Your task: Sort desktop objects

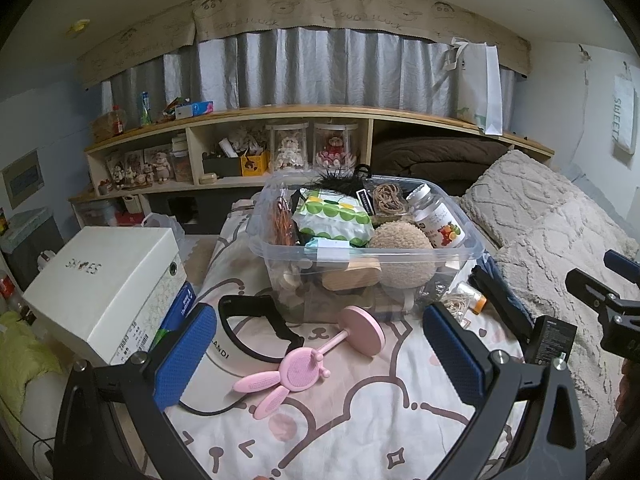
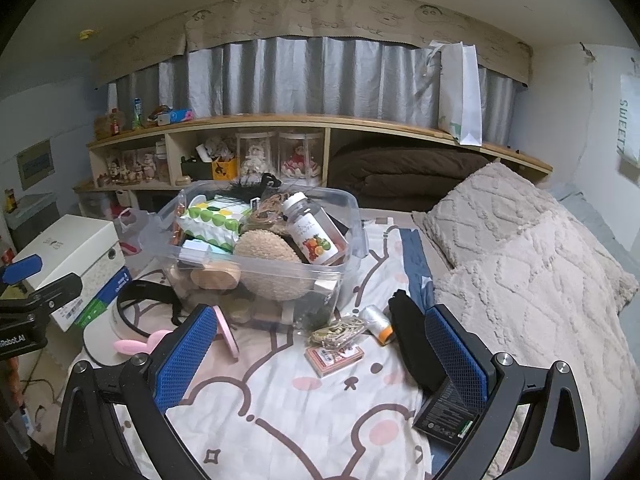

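White cardboard shoe box (image 1: 104,288) at far left, stacked on a blue-and-green carton (image 1: 178,312); white sun visor with black band (image 1: 256,320) lying on the cartoon-print bedsheet (image 2: 304,412) just beside it; pink rabbit-shaped phone stand with round base (image 1: 308,356) lying on its side on the sheet, in front of the clear plastic storage bin (image 1: 360,252); the left gripper (image 1: 320,356) stands wide, its 2 blue pads either side of the stand and touching nothing; bin at centre of the bed, filled with a green-dotted tissue pack (image 1: 332,216), a beige fleecy ball (image 1: 400,256), a white-capped clear bottle with fruit label (image 1: 438,216), a coil of brown twine (image 1: 388,196) and a pale wooden block (image 1: 352,276); right of the bin, on the sheet, a bundle of rubber bands (image 2: 340,330), a red pack of playing cards (image 2: 334,356), a grey thread spool with orange end (image 2: 376,324), a black folded pouch (image 2: 412,332) and a black printed box (image 2: 448,416); the right gripper (image 2: 324,368) likewise spread wide and empty, cards and rubber bands lying between its pads but apart from them; beige textured blanket (image 2: 532,264) at far right
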The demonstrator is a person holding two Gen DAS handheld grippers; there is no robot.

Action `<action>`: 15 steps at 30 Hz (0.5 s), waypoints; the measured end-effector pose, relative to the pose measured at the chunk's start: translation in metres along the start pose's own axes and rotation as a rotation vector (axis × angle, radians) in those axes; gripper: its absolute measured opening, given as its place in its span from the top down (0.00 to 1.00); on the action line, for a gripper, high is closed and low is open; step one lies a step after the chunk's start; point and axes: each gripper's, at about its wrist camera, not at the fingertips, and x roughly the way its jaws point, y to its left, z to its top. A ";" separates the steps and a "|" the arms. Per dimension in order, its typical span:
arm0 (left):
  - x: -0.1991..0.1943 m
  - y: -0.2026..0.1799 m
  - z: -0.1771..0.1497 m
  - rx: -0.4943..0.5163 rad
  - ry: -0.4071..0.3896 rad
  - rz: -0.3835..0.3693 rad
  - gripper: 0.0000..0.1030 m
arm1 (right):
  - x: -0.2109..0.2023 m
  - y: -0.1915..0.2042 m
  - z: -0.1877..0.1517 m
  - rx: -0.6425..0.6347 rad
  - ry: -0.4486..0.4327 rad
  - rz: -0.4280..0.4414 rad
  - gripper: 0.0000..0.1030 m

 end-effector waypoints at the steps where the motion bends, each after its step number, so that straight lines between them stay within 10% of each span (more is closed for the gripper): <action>1: 0.002 0.000 -0.001 -0.001 0.004 0.001 0.00 | 0.002 -0.003 -0.001 0.002 0.004 0.000 0.00; 15: 0.028 -0.013 -0.014 -0.022 0.047 -0.048 0.00 | 0.043 -0.008 -0.023 0.011 0.111 -0.013 0.00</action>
